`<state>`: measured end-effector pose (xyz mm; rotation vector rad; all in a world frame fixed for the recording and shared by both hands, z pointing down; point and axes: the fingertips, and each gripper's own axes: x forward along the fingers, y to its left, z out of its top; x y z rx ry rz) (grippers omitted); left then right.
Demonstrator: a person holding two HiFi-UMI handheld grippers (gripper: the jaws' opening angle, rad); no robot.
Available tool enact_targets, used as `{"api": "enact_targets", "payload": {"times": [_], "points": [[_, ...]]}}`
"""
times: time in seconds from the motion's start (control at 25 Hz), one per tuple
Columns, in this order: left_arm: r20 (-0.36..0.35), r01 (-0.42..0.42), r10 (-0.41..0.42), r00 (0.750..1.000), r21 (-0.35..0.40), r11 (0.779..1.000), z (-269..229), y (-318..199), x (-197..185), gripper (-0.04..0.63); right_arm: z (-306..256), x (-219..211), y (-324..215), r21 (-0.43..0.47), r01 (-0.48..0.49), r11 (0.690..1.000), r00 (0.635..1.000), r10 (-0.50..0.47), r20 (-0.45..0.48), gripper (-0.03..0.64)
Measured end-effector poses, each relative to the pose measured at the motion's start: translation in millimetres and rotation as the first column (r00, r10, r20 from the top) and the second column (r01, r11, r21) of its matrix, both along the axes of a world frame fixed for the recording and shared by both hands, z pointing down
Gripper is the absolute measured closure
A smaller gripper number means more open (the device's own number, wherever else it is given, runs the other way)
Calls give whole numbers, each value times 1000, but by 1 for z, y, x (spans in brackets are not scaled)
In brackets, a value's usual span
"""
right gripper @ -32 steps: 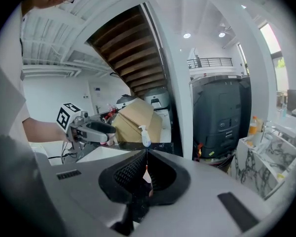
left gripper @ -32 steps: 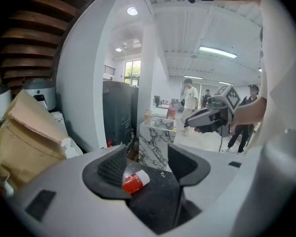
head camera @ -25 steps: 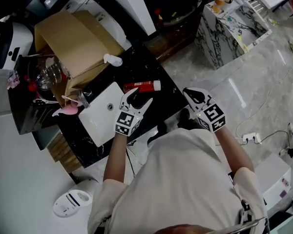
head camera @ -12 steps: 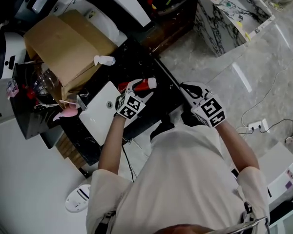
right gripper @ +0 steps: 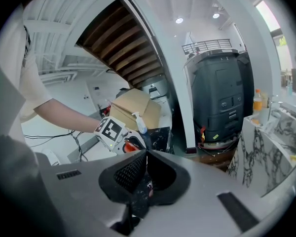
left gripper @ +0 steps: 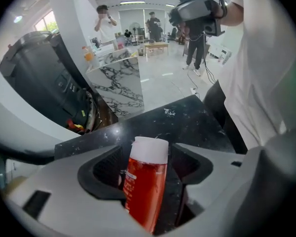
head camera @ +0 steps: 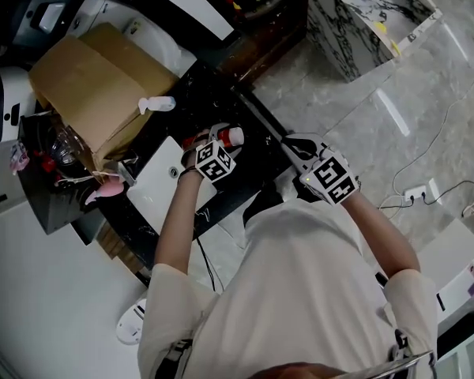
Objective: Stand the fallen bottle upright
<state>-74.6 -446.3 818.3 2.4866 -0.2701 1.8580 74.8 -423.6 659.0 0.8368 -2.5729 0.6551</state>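
A red bottle with a white cap (head camera: 234,136) lies on its side on the black speckled counter (head camera: 253,160). My left gripper (head camera: 211,136) points steeply down over it. In the left gripper view the bottle (left gripper: 145,186) lies between the two open jaws of the left gripper (left gripper: 148,149), cap away from me, with a gap on its right side. Those jaws have just been opening. My right gripper (head camera: 294,143) hovers at the counter's right edge. Its tips meet in the right gripper view, so my right gripper (right gripper: 146,152) is shut on nothing.
A cardboard box (head camera: 95,85) and a white spray bottle (head camera: 158,104) stand behind the red bottle. To its left are a white basin (head camera: 162,188) and a pink object (head camera: 103,189). Beyond the counter's right edge is the tiled floor, with a marble block (head camera: 363,14).
My left gripper has dropped and rolled until it straddles the red bottle. My right gripper has sunk a little at the counter edge.
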Motion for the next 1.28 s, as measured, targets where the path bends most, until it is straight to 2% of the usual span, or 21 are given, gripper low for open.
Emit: {"api": "enact_targets", "payload": {"times": [0.28, 0.44, 0.6, 0.8, 1.08, 1.28], "points": [[122, -117, 128, 984, -90, 989, 35, 5, -6, 276, 17, 7, 7, -45, -2, 999, 1000, 2, 4, 585], [135, -130, 150, 979, -144, 981, 43, 7, -6, 284, 26, 8, 12, -71, 7, 997, 1000, -8, -2, 586], [113, -149, 166, 980, -152, 977, 43, 9, -5, 301, 31, 7, 17, -85, 14, 996, 1000, -13, 7, 586], [66, -134, 141, 988, -102, 986, 29, 9, 1, 302, 27, 6, 17, -77, 16, 997, 1000, -15, 11, 586], [-43, -42, 42, 998, -5, 999, -8, 3, 11, 302, 13, 1, 15, -55, 21, 998, 999, -19, 29, 586], [-121, 57, -49, 991, 69, 996, -36, -2, 7, 302, 2, -7, 19, -33, 38, 999, 999, -36, 37, 585]]}}
